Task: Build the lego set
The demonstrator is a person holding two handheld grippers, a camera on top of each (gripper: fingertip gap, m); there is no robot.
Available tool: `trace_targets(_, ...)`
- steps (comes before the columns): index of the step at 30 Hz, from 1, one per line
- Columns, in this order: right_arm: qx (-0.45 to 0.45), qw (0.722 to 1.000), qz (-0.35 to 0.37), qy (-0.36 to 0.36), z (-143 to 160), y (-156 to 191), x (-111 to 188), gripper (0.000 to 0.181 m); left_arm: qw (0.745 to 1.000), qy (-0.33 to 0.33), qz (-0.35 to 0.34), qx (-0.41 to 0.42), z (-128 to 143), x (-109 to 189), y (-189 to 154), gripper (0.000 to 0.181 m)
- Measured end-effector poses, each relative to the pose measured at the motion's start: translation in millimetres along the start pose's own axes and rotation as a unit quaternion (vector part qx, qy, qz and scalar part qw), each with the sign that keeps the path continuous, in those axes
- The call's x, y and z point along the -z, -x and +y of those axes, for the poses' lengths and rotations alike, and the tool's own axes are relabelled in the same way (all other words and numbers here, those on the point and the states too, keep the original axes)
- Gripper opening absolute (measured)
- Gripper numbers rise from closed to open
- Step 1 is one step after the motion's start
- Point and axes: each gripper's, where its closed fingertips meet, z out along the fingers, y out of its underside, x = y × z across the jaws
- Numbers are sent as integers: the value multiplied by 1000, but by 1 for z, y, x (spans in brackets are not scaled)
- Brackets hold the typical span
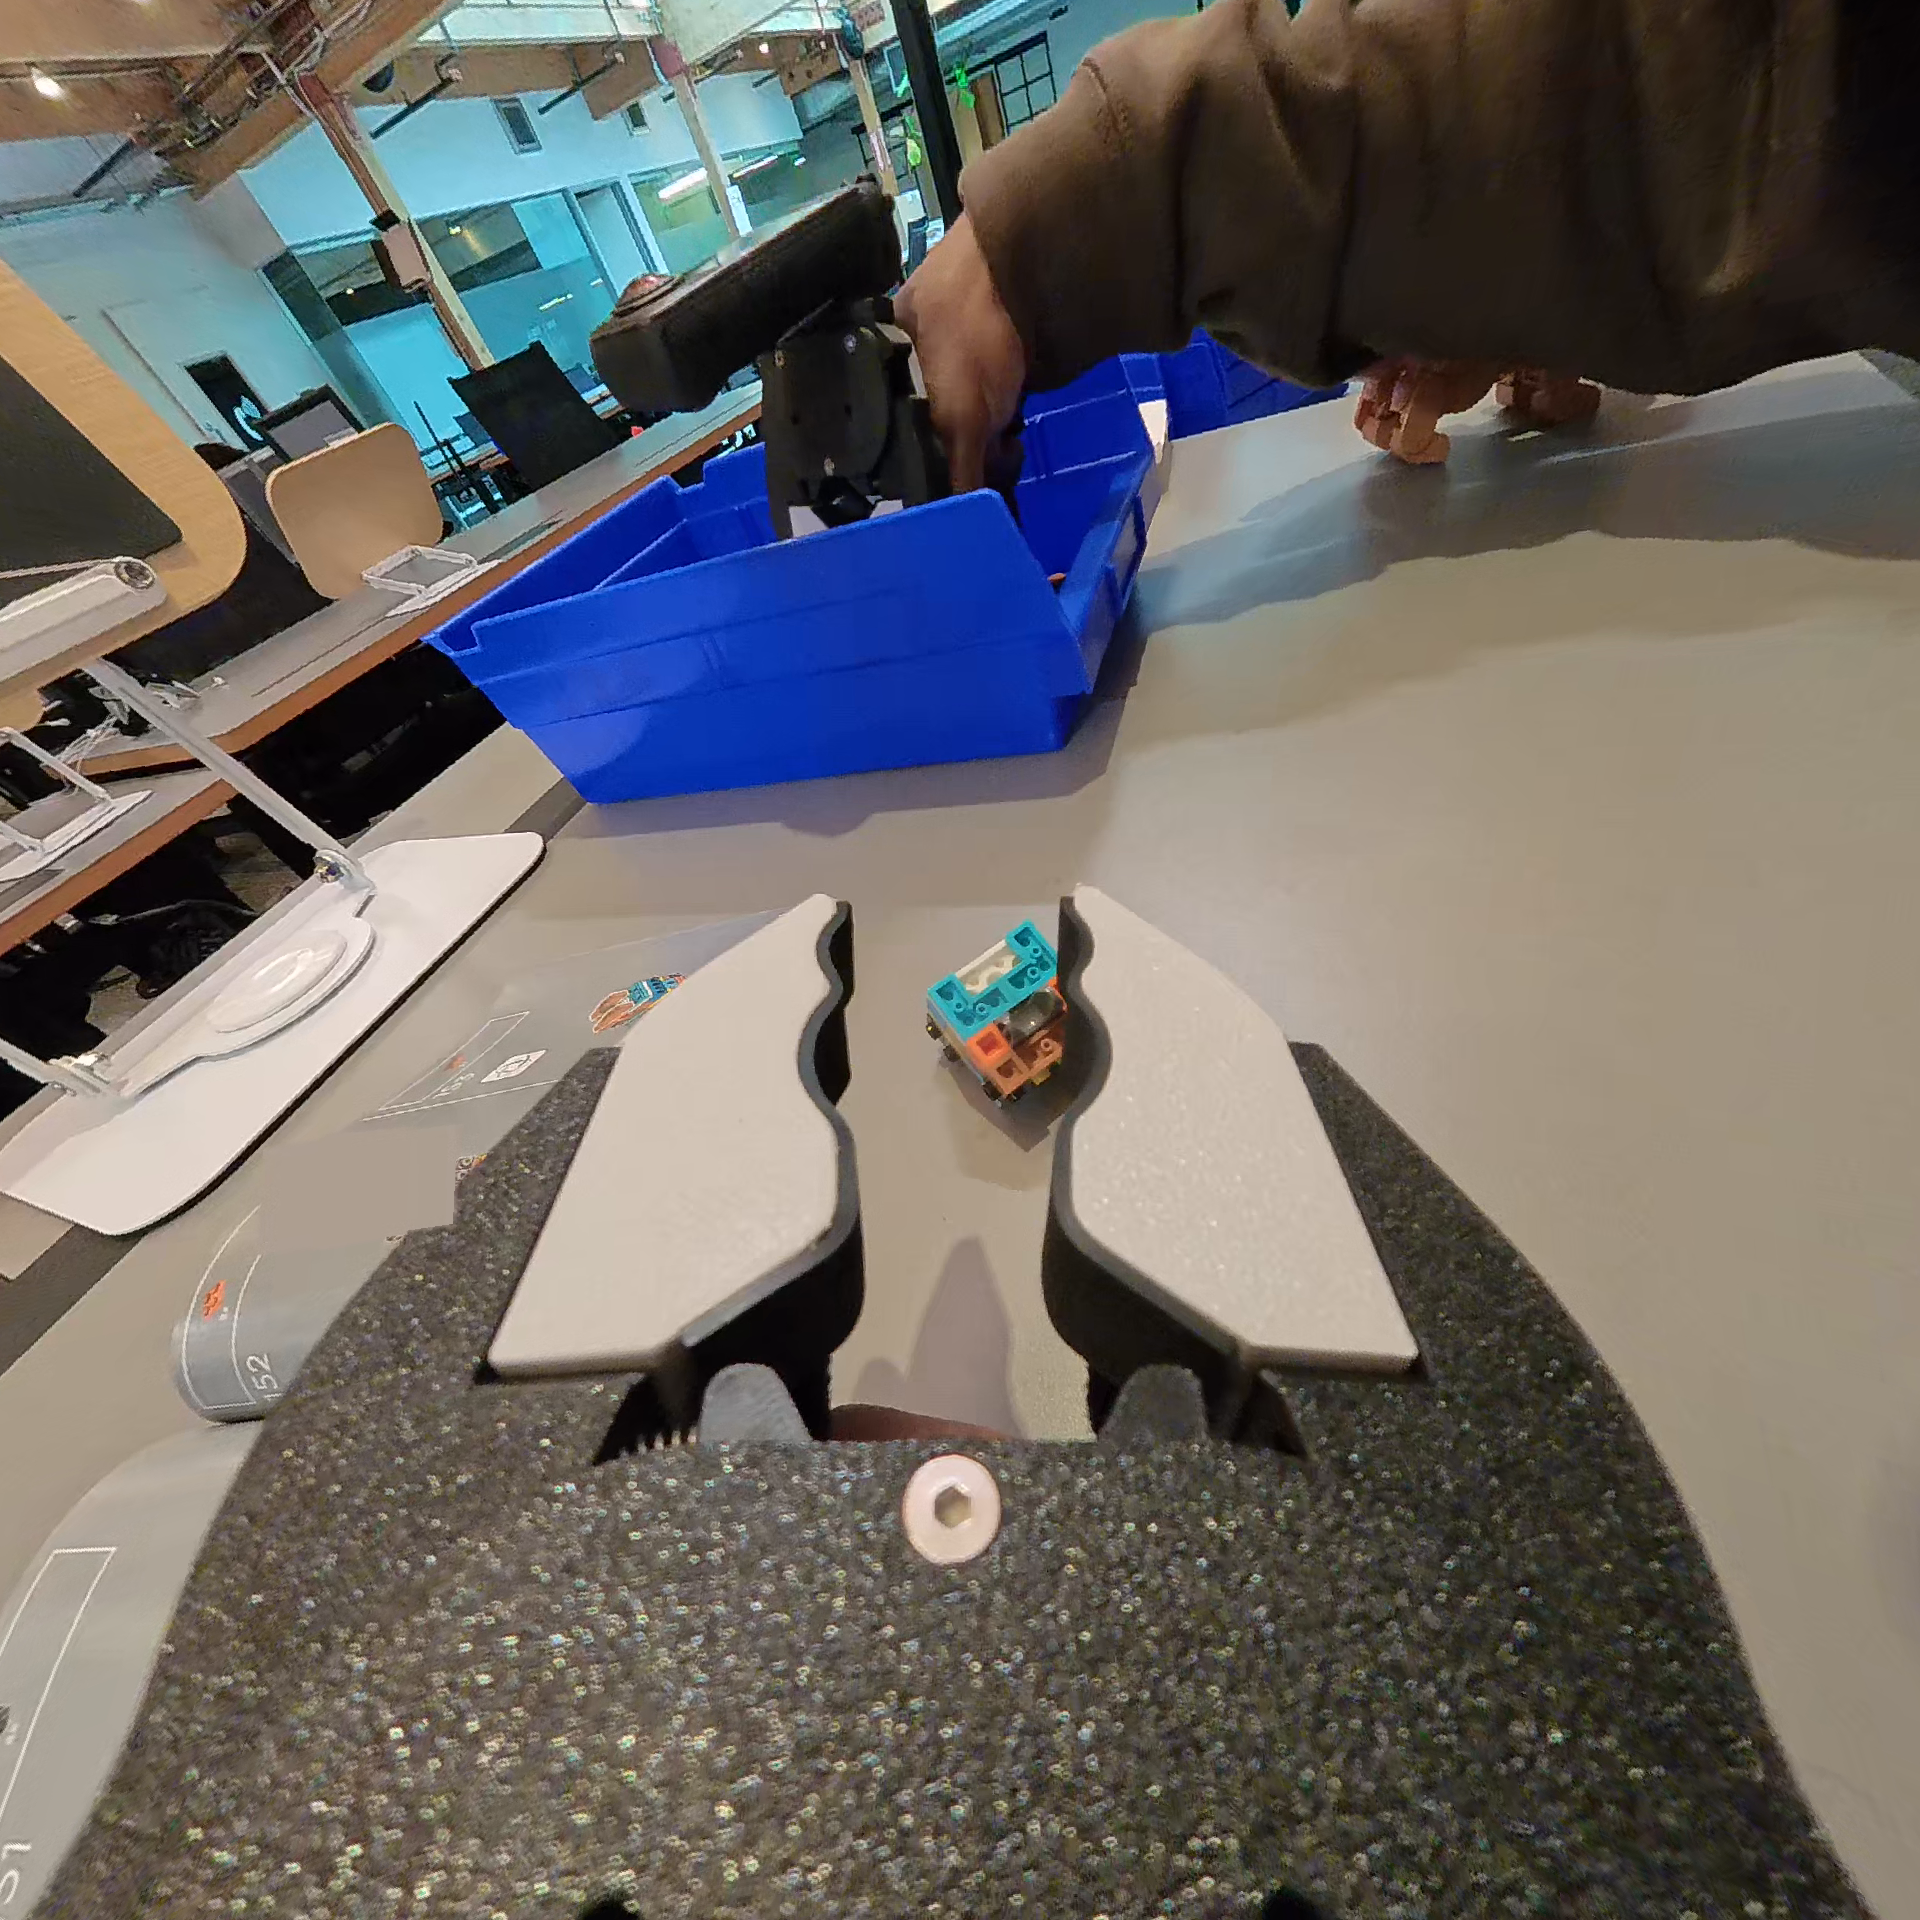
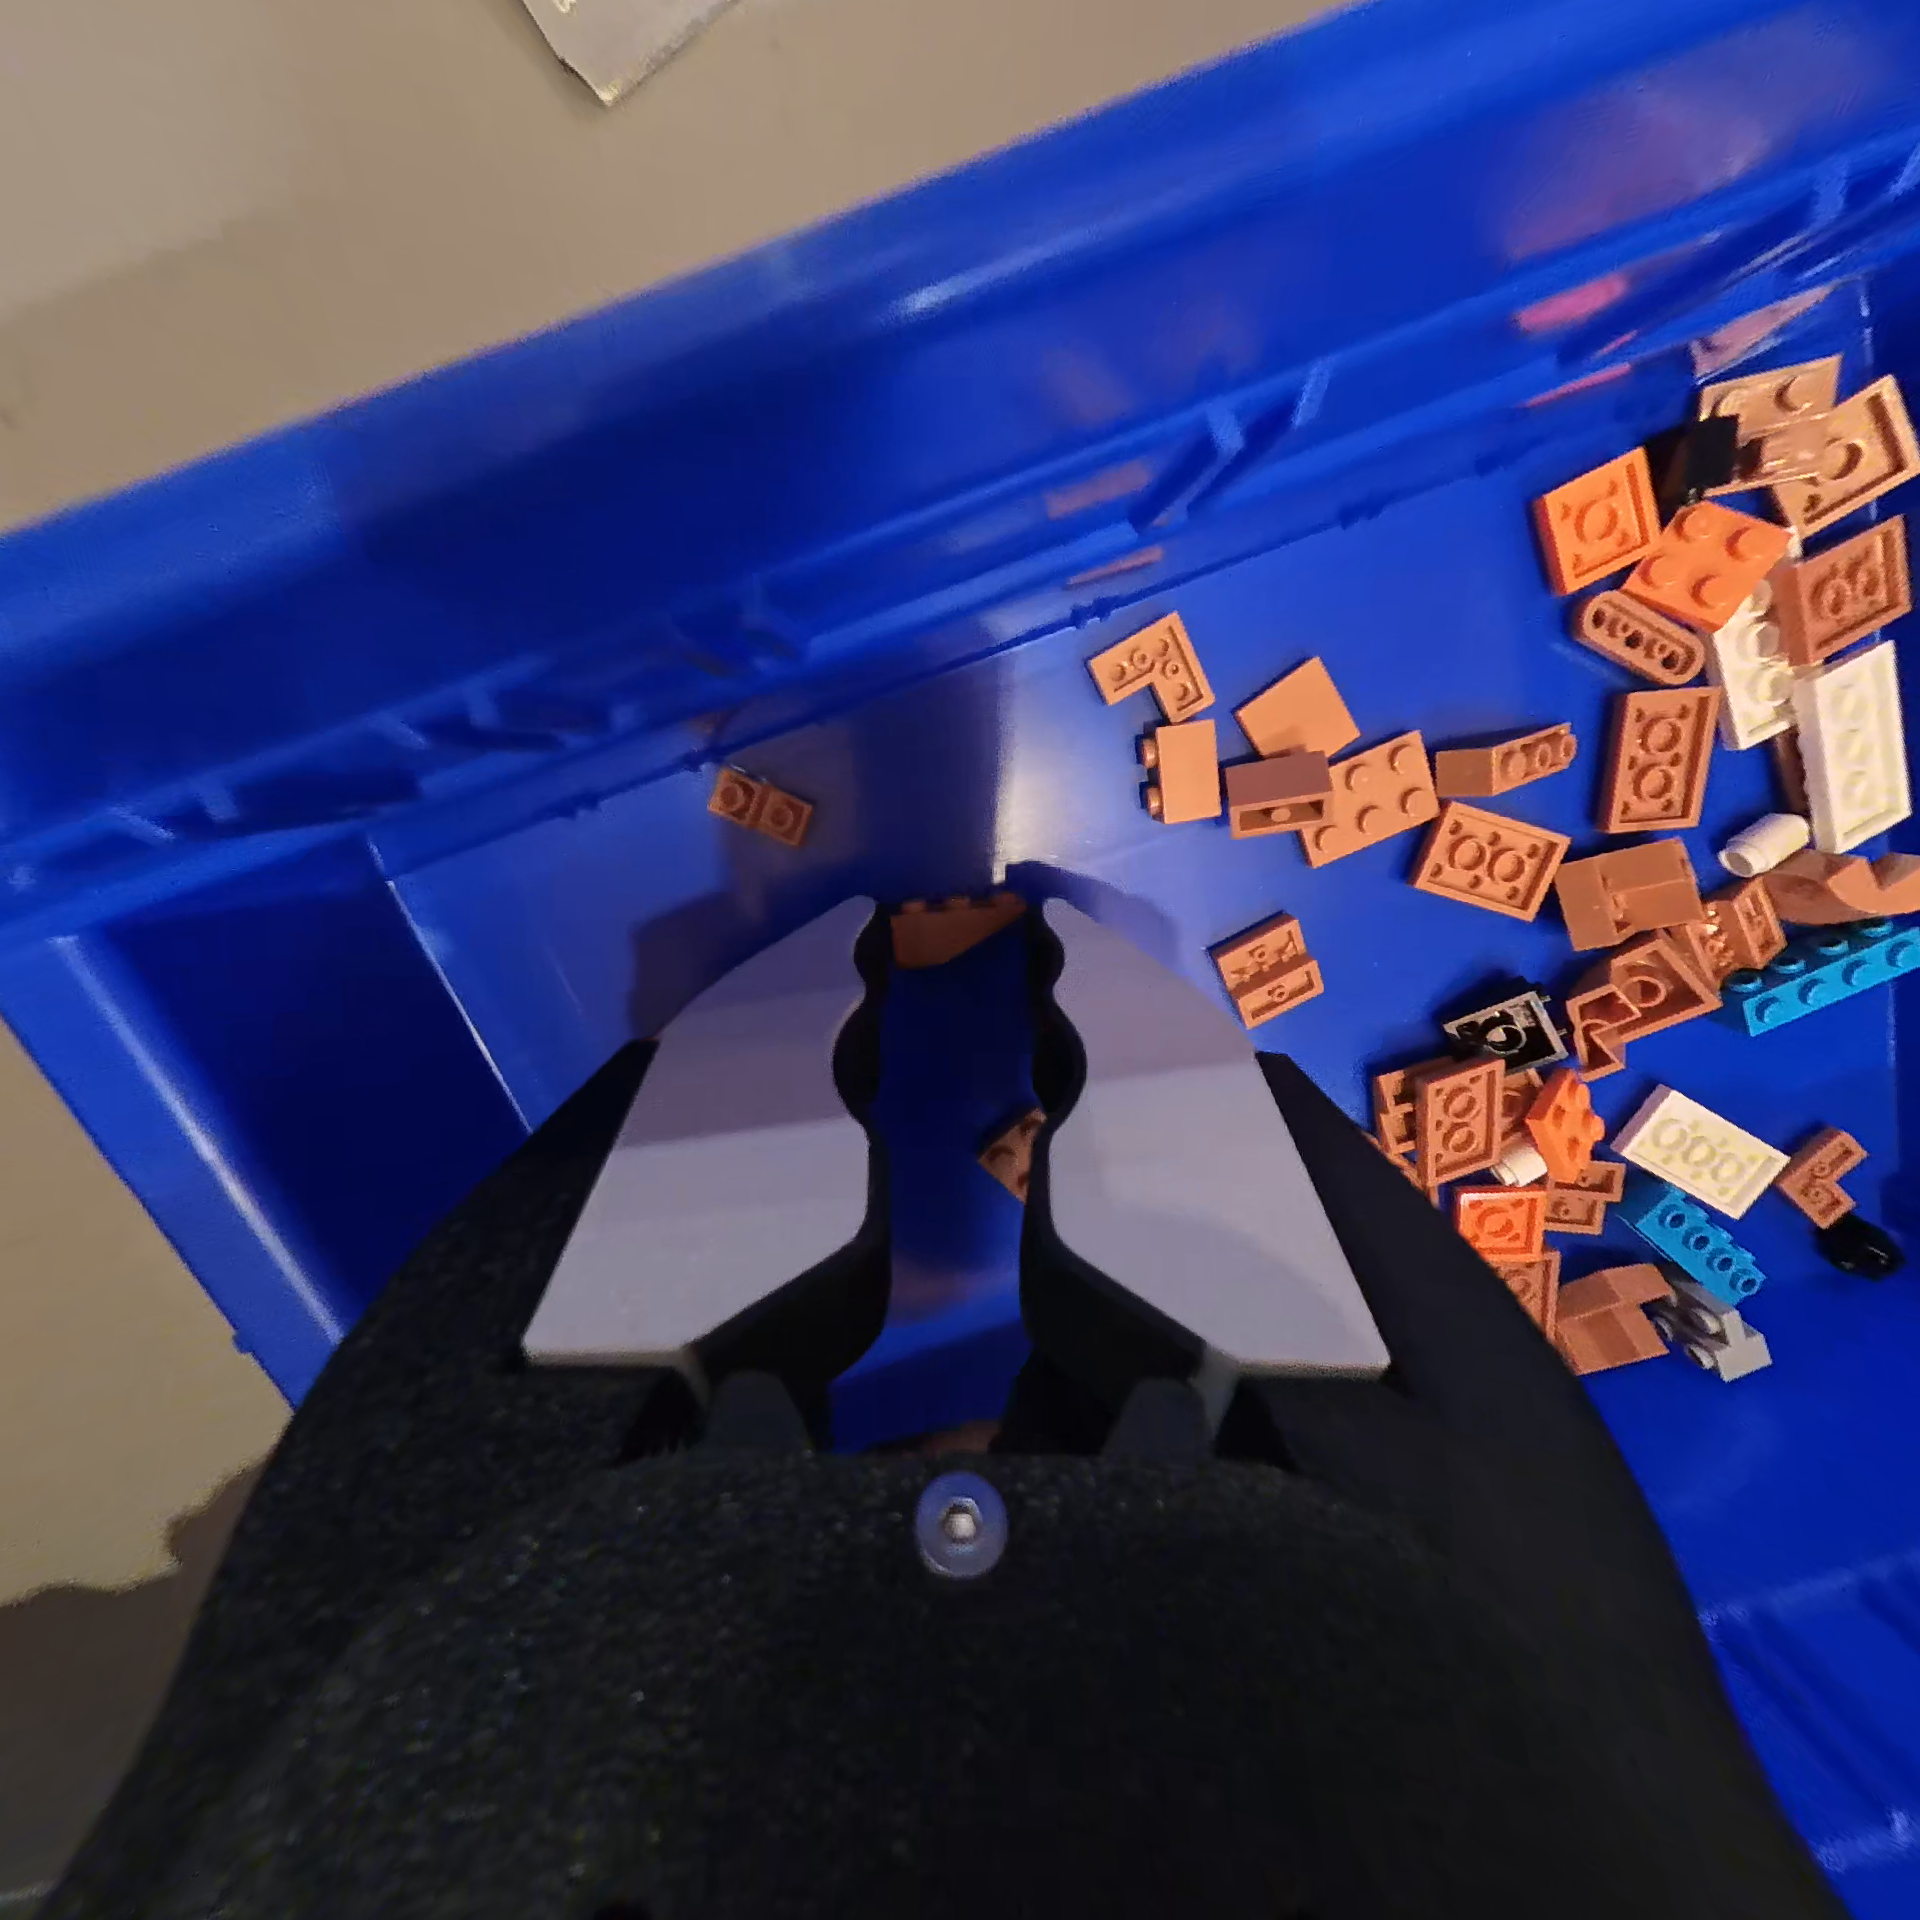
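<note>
Right gripper [image 2: 951, 920] tilted down into blue bin [image 2: 727, 499], pinching brown brick [image 2: 951, 925].

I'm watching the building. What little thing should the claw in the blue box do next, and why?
Probably lift straight up out of the blue bin. The right claw already pinches a brown brick at its tips, so picking looks done. The small teal and orange model waits on the grey table between the open left claw's fingers.
</note>
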Motion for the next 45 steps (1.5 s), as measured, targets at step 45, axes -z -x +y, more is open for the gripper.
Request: trace_targets(45, 57, 981, -36, -184, -27, 204, 3, 25, 1000, 5, -9, -6, 2, -1, 1, 37)
